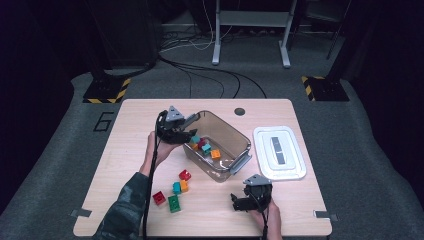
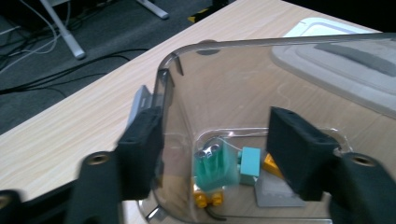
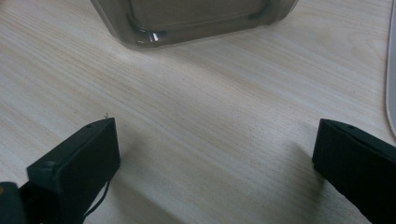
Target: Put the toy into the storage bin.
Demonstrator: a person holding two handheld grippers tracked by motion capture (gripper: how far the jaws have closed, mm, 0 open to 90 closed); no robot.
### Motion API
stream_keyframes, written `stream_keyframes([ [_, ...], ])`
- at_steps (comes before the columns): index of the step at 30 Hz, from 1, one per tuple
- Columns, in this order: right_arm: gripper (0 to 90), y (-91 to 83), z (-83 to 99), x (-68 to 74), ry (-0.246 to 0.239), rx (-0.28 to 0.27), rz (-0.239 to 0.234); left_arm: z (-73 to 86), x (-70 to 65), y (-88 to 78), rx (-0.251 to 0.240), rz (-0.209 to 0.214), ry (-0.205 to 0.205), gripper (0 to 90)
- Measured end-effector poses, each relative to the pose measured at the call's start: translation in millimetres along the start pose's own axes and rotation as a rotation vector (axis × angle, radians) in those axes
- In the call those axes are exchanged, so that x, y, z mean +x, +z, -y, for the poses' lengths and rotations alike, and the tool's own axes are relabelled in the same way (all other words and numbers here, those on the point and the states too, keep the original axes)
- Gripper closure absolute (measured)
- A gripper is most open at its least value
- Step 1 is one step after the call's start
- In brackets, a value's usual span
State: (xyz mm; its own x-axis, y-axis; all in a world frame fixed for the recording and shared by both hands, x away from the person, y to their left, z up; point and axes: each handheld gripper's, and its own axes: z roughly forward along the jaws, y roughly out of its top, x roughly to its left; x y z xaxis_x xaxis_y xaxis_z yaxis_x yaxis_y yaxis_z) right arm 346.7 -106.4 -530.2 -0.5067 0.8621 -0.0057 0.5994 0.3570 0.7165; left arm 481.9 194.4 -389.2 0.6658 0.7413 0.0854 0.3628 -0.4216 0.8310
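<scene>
A clear grey bin [image 1: 239, 136] stands mid-table with several bricks inside, among them a teal one [image 1: 206, 148] and an orange one [image 1: 215, 154]. My left gripper [image 1: 187, 136] hovers at the bin's left end, open. In the left gripper view its jaws [image 2: 215, 133] stand apart, one by the bin's wall [image 2: 168, 79] and one over the inside. Nothing is between the pads. Below them lie a teal brick [image 2: 212, 168], a paler teal brick [image 2: 250, 161] and an orange piece [image 2: 208, 199]. My right gripper [image 1: 241, 202] rests near the front edge, open and empty [image 3: 215, 149].
Loose bricks lie on the table in front of the bin: a red brick [image 1: 185, 175], a teal-and-orange pair [image 1: 180, 187], another red brick [image 1: 159, 197] and a green brick [image 1: 173, 203]. A white lid [image 1: 280, 152] lies right of the bin. The bin's end wall [image 3: 196, 18] faces the right gripper.
</scene>
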Motion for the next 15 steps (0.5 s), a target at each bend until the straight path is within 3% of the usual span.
stream_keyframes([
  [5,0.0,-0.1,0.1,-0.1,-0.003,0.001,-0.002,7.5,-0.4,-17.0,-0.024,-0.016,-0.017,18.3],
  [11,0.0,-0.2,0.1,-0.1,-0.003,0.002,-0.002,22.8,-3.4,-40.7,-0.039,-0.04,-0.021,14.0],
  [15,0.0,-0.1,0.1,-0.1,-0.002,0.001,-0.002,37.3,-2.5,-53.6,-0.02,-0.062,-0.025,10.0],
])
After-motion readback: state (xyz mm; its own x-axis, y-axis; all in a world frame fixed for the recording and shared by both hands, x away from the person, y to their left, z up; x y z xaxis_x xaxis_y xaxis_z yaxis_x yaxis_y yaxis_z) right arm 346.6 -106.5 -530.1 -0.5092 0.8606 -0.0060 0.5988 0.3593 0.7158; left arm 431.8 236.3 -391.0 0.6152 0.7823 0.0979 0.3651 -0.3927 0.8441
